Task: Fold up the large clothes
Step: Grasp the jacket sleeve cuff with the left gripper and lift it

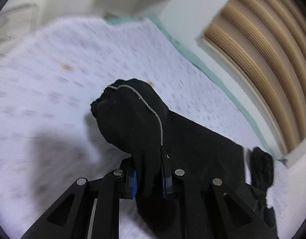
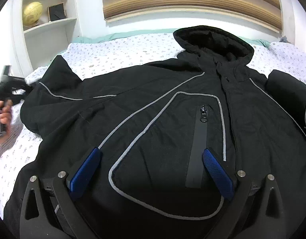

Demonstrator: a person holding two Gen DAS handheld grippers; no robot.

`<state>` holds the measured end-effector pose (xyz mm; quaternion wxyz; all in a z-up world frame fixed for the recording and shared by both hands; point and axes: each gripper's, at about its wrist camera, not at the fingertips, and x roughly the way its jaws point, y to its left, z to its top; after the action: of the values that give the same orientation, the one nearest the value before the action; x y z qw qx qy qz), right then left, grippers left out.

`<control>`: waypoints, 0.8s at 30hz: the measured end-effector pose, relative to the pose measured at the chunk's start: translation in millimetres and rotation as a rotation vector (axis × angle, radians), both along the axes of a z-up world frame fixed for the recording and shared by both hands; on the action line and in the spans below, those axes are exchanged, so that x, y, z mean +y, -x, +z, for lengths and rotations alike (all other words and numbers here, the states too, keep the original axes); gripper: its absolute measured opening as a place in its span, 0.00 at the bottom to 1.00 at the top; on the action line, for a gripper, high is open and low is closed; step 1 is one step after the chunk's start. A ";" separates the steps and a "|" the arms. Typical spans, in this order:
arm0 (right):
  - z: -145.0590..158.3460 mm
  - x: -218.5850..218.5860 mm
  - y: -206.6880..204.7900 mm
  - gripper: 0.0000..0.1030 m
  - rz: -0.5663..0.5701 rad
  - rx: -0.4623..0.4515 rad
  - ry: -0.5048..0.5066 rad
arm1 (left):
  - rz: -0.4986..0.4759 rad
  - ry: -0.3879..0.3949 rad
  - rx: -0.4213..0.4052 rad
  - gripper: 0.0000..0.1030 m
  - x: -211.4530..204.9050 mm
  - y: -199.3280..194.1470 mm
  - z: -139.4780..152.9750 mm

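Observation:
A large black hooded jacket (image 2: 172, 119) with grey piping lies front up on the bed, hood (image 2: 214, 39) toward the far wall. My right gripper (image 2: 153, 159) is open just above the jacket's chest, its blue pads either side of the zip pocket (image 2: 198, 139). My left gripper (image 1: 149, 179) is shut on the jacket's left sleeve (image 1: 133, 119) and holds the cuff end lifted off the bedspread. In the right wrist view the left gripper (image 2: 5, 91) shows at the far left edge, held in a hand, at the sleeve end (image 2: 53, 75).
The bed has a white dotted bedspread (image 2: 117, 55) over a green sheet (image 2: 97, 37). A white shelf unit (image 2: 49, 23) with a globe stands at the back left. A window with wooden blinds (image 2: 190, 0) is behind the bed.

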<state>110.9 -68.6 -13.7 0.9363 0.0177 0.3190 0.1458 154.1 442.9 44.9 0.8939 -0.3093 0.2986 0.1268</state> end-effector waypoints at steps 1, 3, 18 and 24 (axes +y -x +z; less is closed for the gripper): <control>-0.3 0.0 0.0 1.00 0.000 0.000 0.002 | 0.035 -0.026 0.014 0.17 1.4 12.5 5.7; -1.4 -0.7 -0.7 1.00 -0.001 0.003 0.004 | 0.076 -0.067 0.048 0.17 2.4 29.8 8.6; -0.1 -9.2 3.8 1.00 -0.038 0.001 0.000 | -0.054 -0.248 -0.042 0.16 -66.3 77.1 68.5; 26.6 -42.6 26.7 1.00 -0.079 -0.021 -0.117 | -0.321 -0.315 -0.216 0.16 -187.5 100.4 141.6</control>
<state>84.2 -111.2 13.0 0.9419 0.0834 0.2992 0.1275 53.7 255.4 186.5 0.9665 -0.1263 0.2233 -0.0055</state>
